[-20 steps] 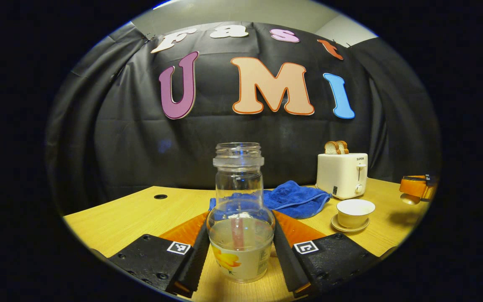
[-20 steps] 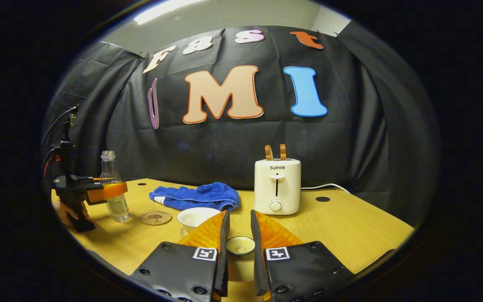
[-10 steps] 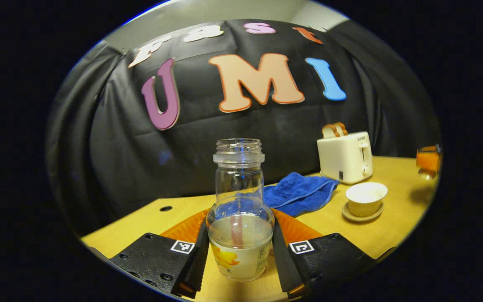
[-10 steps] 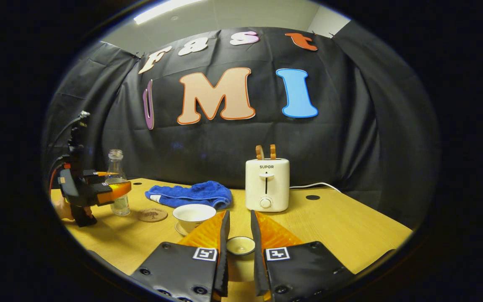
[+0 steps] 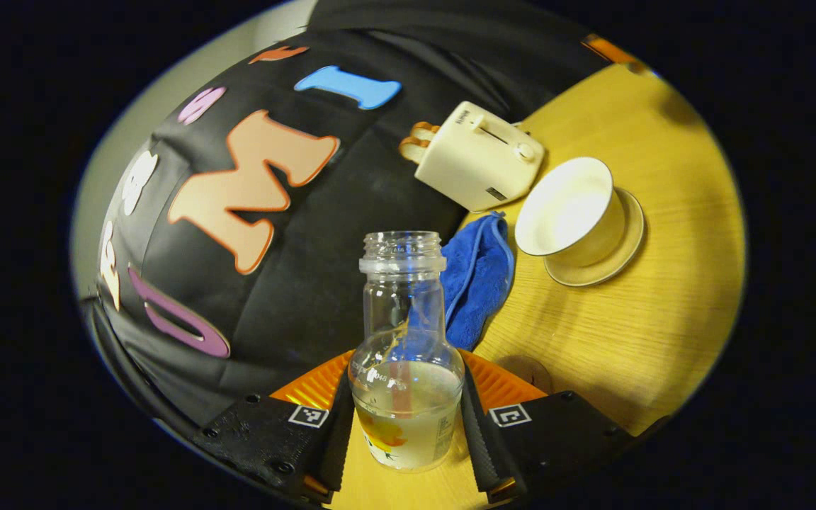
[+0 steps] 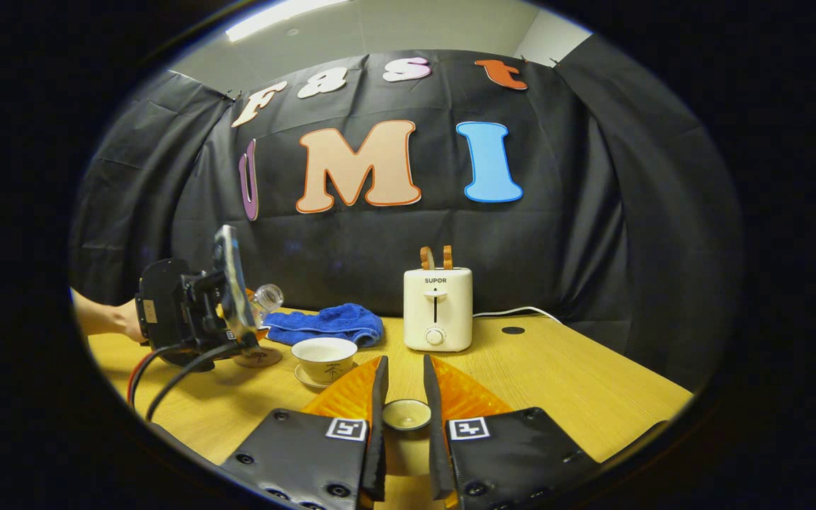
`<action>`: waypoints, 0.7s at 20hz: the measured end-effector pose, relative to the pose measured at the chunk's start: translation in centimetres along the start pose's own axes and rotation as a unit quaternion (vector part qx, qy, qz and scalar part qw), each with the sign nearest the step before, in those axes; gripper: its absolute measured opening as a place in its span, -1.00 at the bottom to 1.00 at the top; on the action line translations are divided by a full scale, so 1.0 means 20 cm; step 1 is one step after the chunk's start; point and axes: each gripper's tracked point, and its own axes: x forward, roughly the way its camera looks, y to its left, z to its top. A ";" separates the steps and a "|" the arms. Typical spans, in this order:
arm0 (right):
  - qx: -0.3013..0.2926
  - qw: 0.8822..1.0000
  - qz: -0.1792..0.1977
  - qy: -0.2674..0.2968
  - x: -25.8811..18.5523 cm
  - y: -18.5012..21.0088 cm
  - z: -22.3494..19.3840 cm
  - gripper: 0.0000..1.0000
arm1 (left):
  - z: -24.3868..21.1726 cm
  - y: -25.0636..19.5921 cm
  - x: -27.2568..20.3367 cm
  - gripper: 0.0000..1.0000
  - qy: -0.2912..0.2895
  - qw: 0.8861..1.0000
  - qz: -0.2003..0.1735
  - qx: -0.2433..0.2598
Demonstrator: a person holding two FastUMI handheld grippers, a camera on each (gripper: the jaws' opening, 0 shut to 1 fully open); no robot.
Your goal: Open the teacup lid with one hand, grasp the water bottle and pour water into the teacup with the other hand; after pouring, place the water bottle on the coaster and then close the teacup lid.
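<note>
Left tool (image 5: pixel 402 418) clamped on lower body of water bottle (image 5: pixel 406 354), one finger pressed to each side. Bottle uncapped, clear, some water in the bottom part, flowered label near the base. Left gripper view rolled hard over: surface (image 5: pixel 663 283) slanting up the right side, booth wall on the left. Seen from right gripper view: left tool (image 6: pixel 199 312) raised off the surface (image 6: pixel 578 382), tilted, bottle neck (image 6: pixel 266 294) poking out sideways toward the right, mouth above and left of the teacup. A person's hand (image 6: pixel 121 320) behind it, cables hanging below.

Teacup (image 5: pixel 569 209) open, lid off, standing on its saucer (image 5: pixel 610 255); inside pale, water level not readable. In right gripper view teacup (image 6: pixel 324 352) on saucer, just right of the coaster (image 6: pixel 258 358). Coaster flat on the surface, bare, partly hidden by left tool. In left gripper view a round brown disc (image 5: pixel 532 368) near the fingertips, probably that coaster.

Right tool (image 6: pixel 402 418) narrow, closed on the teacup lid (image 6: pixel 406 415) by its knob; lid seen rim-on between the fingers, held low over the surface, well apart from the teacup.

Blue cloth (image 6: pixel 326 324) crumpled behind teacup. White toaster (image 6: pixel 438 308) with two slices up, beside cloth, cord trailing right. Same cloth (image 5: pixel 475 280) and toaster (image 5: pixel 475 157) in left gripper view, beyond the bottle.
</note>
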 end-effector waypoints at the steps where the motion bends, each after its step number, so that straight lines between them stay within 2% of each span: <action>1: 0.000 1.000 0.001 0.000 0.00 0.00 0.00 -0.46 | 0.01 -0.01 0.00 0.34 0.002 1.000 -0.005 0.023; 5: 0.000 1.000 0.001 0.000 -0.01 0.00 0.00 -0.45 | 0.03 0.01 0.03 0.34 0.011 0.994 -0.015 0.107; 8: 0.000 1.000 -0.001 0.002 -0.01 -0.01 0.00 -0.44 | 0.04 0.02 0.02 0.32 0.021 0.984 -0.021 0.178; 14: 0.000 1.000 0.013 0.001 -0.01 0.02 0.00 -0.45 | 0.05 0.00 0.02 0.34 0.030 0.968 -0.040 0.246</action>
